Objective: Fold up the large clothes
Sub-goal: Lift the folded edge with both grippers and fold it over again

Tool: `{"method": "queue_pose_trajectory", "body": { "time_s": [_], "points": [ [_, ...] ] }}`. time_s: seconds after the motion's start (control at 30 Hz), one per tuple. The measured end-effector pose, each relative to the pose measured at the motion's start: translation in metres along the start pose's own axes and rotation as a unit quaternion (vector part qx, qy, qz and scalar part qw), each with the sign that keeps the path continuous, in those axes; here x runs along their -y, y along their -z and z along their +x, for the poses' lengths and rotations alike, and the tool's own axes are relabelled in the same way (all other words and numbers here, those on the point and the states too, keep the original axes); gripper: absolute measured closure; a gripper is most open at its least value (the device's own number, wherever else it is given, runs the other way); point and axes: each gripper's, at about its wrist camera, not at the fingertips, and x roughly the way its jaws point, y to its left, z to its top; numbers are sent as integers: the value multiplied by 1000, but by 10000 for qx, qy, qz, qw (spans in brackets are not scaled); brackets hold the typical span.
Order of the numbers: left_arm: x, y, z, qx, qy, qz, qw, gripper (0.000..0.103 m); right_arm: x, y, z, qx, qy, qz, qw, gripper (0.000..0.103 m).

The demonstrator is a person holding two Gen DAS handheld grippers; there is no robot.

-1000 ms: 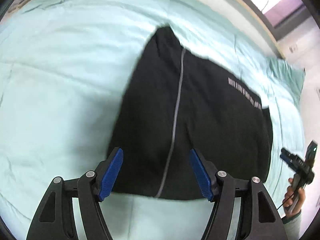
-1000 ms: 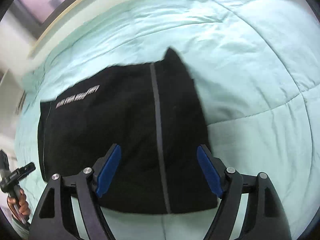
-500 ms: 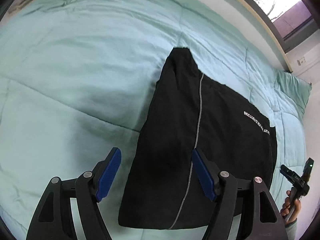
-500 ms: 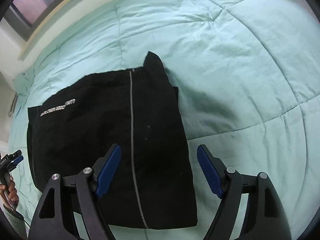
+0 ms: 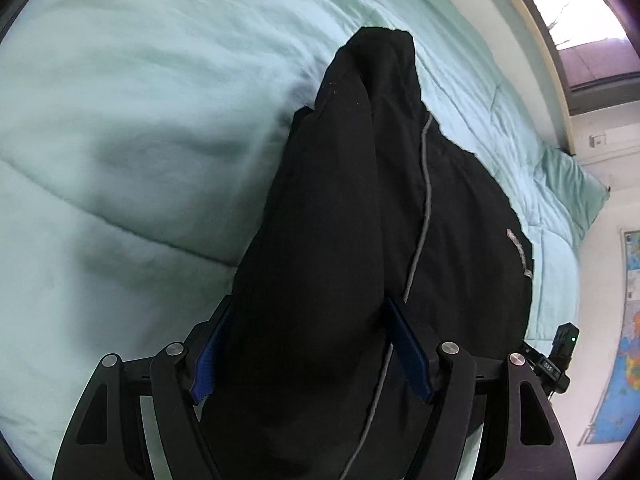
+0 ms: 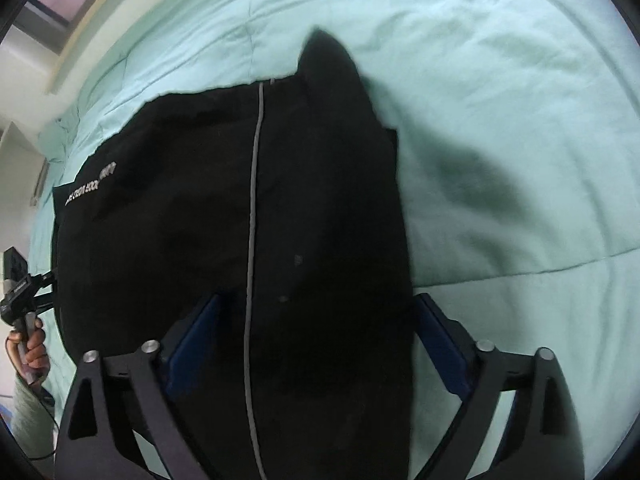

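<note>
A black jacket point(image 5: 400, 220) with a grey zip line and white lettering lies folded on a mint green quilt point(image 5: 140, 120). It also shows in the right wrist view point(image 6: 200, 208). My left gripper point(image 5: 308, 344) is open, its blue-padded jaws straddling the near edge of the jacket, where a fold of cloth bulges up between them. My right gripper point(image 6: 316, 344) is open too, its jaws wide on either side of the jacket's near edge. The cloth hides the inner sides of the pads.
The quilt point(image 6: 500, 120) covers the whole bed. A wall and window point(image 5: 580, 20) run along the far side. A wall map point(image 5: 624, 340) hangs at the right. The other gripper shows at each view's edge, in the left wrist view point(image 5: 560, 356) and in the right wrist view point(image 6: 20, 288).
Both grippers have come down and forward onto the near edge of the jacket, which now fills the space between the jaws. The jaws stay open.
</note>
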Motion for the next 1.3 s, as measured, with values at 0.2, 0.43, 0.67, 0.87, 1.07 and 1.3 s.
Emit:
{"method": "queue_pose_trajectory", "body": {
  "time_s": [0.2, 0.43, 0.67, 0.87, 1.07, 1.3],
  "points": [
    [-22, -11, 23, -298, 727, -387, 9962, 20, 27, -9, 27, -143, -1051, 474, 9932, 0],
    [-35, -6, 15, -156, 828, -520, 9951, 14, 25, -16, 32, -185, -1342, 536, 9893, 4],
    [-33, -12, 41, -619, 1226, -466, 9894, 8, 22, -19, 45, -283, -1454, 534, 9875, 3],
    [-12, -8, 28, -183, 1733, -84, 9847, 68, 18, -17, 47, -71, -1412, 608, 9881, 11],
    [0, 8, 6, -46, 1906, -3, 9817, 68, -1, -10, 24, -23, -1384, 202, 9902, 36],
    [-2, -2, 34, -109, 1706, -217, 9850, 59, 4, -20, 52, -190, -1388, 742, 9874, 22]
  ]
}}
